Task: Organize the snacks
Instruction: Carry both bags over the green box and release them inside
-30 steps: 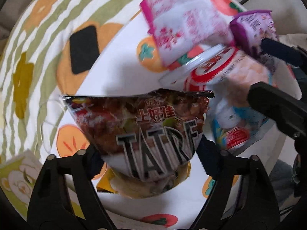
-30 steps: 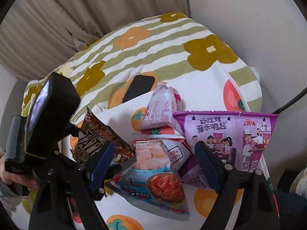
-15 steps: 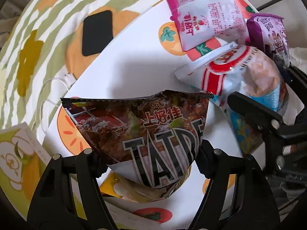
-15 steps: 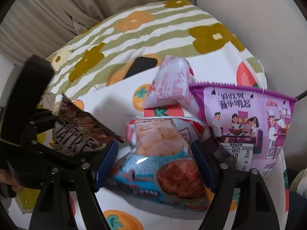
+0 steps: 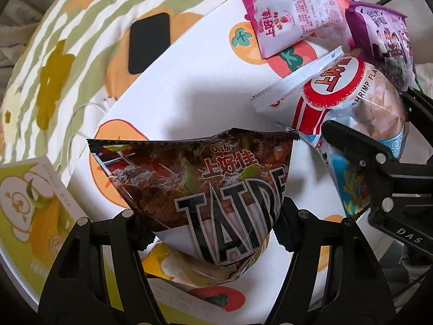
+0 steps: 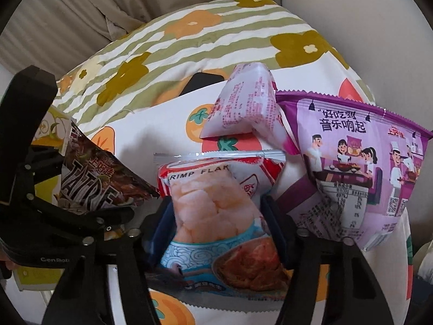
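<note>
Left gripper [image 5: 209,224] pinches the dark crinkled "TATRE" snack bag [image 5: 200,187], lower centre of frame, raised over the white fruit-print board [image 5: 189,86]. Right gripper [image 6: 217,233] clamps the red-white-and-blue shrimp flake bag [image 6: 216,211], centre frame. Purple snack bag [image 6: 360,173] at right; pink-and-white pouch [image 6: 243,108] above centre.

White persimmon-print tray [image 5: 189,86] on floral striped bedding [image 6: 216,35], black phone [image 5: 148,42] beside it, pink snack bag [image 5: 289,19] on tray

Left hand-held gripper [image 5: 211,224] clamped shut; right hand-held gripper [image 6: 216,224] likewise.
</note>
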Motion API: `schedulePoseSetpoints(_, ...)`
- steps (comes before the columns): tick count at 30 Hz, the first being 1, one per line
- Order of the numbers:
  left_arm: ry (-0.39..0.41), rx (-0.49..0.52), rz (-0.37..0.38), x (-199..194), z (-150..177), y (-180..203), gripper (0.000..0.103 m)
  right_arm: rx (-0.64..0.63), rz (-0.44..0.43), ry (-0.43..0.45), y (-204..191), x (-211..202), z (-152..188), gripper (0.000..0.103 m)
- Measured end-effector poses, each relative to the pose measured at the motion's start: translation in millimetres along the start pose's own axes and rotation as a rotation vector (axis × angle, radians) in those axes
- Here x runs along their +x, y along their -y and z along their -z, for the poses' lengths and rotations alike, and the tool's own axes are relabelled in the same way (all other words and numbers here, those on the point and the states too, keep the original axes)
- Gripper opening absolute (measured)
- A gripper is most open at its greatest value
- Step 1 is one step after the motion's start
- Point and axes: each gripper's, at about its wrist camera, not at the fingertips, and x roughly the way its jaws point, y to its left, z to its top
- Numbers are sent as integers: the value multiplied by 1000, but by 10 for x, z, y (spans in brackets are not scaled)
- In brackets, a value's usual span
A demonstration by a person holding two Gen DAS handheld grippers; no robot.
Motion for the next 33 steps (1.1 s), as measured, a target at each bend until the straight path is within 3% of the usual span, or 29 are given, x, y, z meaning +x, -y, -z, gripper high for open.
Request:
schedulePoseSetpoints(12,97,-53,15,-415,299,35,65,55,-45,104,-42,-472,173,53)
schedulePoseSetpoints(20,287,-119,35,-1267,631,-52,65,-16,-31,254,-281,-1244,77,53)
schedulePoseSetpoints(28,481,-277,30,-2120,1235,-561,65,-155,-67,367,-859,-1836,-118,53)
schedulePoseSetpoints(33,521,-407,-31,-2340,1659,-1075,65,-248,-130,374,-1346,-1860,-244,53)
